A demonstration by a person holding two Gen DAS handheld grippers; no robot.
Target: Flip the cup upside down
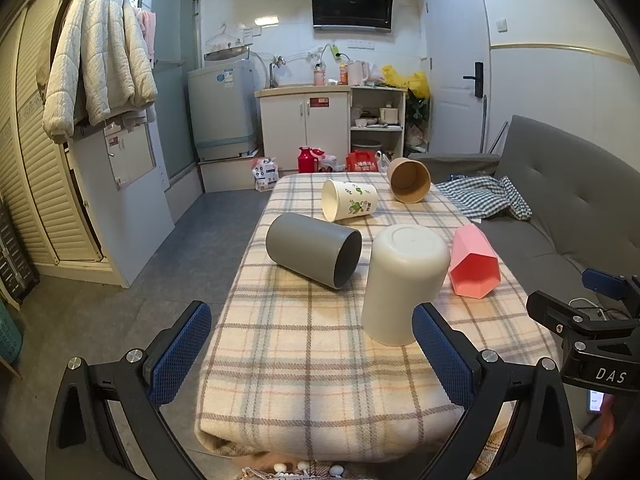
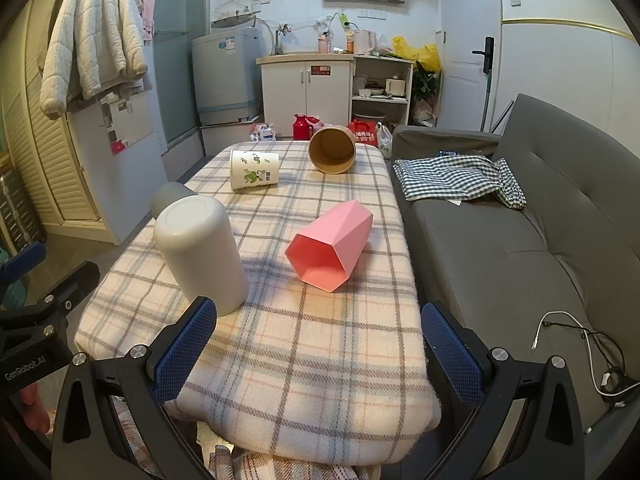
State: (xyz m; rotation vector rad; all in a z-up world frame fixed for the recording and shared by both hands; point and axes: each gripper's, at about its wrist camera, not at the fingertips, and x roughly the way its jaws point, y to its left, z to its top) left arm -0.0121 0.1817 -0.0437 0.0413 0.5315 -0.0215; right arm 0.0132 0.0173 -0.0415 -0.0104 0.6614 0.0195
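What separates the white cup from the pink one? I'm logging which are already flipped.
The white cup stands upside down, base up; the pink cup lies on its side, mouth toward the camera. The white cup is round and smooth; the pink cup is faceted. Both rest on the plaid cloth, untouched by either gripper.

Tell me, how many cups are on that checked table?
5. White cup stands upside down nearest; grey cup lies to its left, pink cup to its right; printed paper cup and brown paper cup lie at the far end. None looks hidden.
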